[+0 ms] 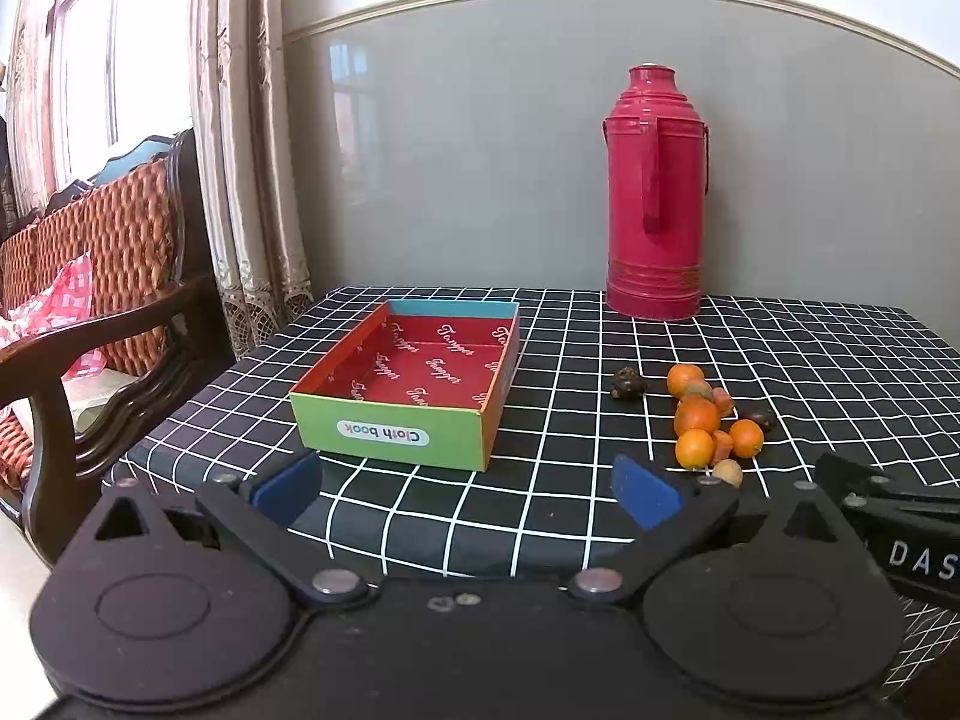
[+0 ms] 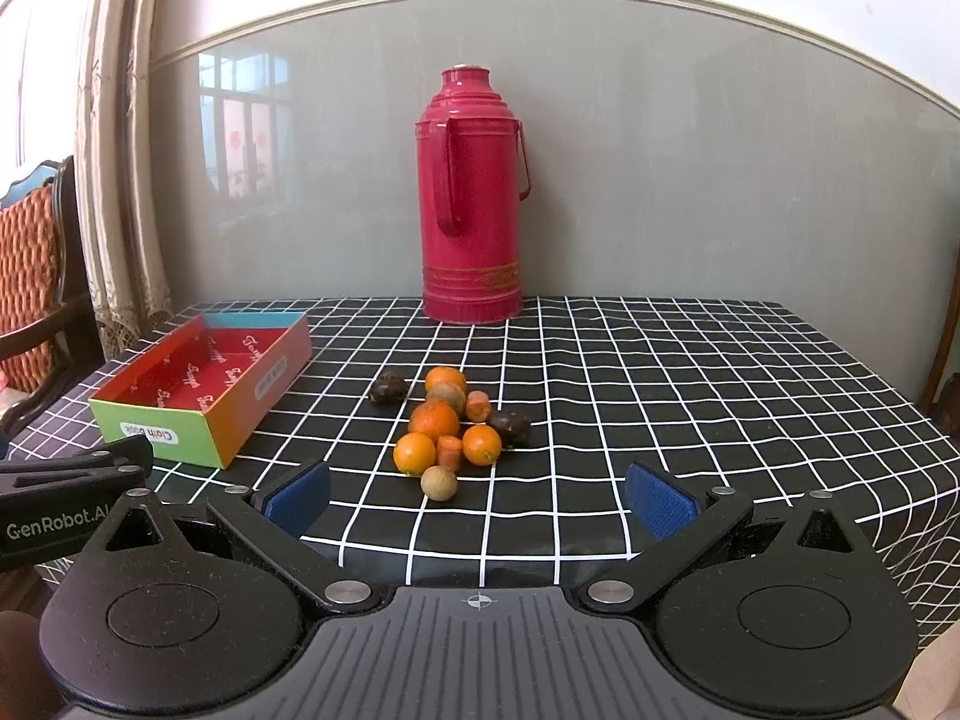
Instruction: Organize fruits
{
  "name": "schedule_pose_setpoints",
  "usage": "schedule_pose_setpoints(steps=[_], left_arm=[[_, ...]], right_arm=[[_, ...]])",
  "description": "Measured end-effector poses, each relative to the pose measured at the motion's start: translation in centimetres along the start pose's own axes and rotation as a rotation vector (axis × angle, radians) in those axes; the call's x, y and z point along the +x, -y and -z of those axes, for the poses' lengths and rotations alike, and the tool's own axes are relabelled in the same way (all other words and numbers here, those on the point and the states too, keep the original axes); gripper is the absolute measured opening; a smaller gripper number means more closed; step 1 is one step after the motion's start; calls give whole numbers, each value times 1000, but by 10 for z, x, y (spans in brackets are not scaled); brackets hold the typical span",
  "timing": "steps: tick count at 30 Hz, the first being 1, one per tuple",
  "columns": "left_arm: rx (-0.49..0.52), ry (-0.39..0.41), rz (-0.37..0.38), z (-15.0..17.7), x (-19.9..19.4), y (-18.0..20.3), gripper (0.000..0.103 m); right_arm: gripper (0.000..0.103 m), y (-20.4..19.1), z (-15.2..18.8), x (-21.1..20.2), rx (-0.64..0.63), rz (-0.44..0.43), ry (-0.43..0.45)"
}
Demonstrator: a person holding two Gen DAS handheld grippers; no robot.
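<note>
Holding both grippers back at the near table edge, I have the left gripper (image 1: 468, 489) and right gripper (image 2: 480, 498) spread wide, gripping nothing. The fruit pile (image 2: 447, 429) sits mid-table on the checked cloth (image 2: 690, 396), right of the empty cardboard box (image 2: 198, 384). Nearest is a small tan longan (image 2: 438, 483): light, round, likely to roll, so I'd pinch it gently across its middle.

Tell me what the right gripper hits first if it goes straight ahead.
Probably the small round tan fruit nearest the open right gripper, at the front of the fruit cluster; depth is uncertain.
</note>
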State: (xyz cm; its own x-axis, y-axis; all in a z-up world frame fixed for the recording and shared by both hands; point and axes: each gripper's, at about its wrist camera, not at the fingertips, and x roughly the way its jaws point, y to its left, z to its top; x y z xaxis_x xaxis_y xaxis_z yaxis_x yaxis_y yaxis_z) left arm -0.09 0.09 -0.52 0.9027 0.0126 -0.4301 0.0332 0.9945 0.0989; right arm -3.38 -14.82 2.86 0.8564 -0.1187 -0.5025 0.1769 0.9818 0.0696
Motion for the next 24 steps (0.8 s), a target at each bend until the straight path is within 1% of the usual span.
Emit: schedule_pose_setpoints(steps=[10,16,20,24], left_arm=[[13,-2,3,-3,0,3,97],[50,6,10,-7,5,10,97],[90,4,29,-7,13,18,97],[148,-2,66,-4,24,32,97]], right_arm=[[103,3,0,1,3,6,-1],[103,10,-1,4,2,26,10],[103,22,-1,10,3,71,29],[103,41,-2,19,40,118,50]])
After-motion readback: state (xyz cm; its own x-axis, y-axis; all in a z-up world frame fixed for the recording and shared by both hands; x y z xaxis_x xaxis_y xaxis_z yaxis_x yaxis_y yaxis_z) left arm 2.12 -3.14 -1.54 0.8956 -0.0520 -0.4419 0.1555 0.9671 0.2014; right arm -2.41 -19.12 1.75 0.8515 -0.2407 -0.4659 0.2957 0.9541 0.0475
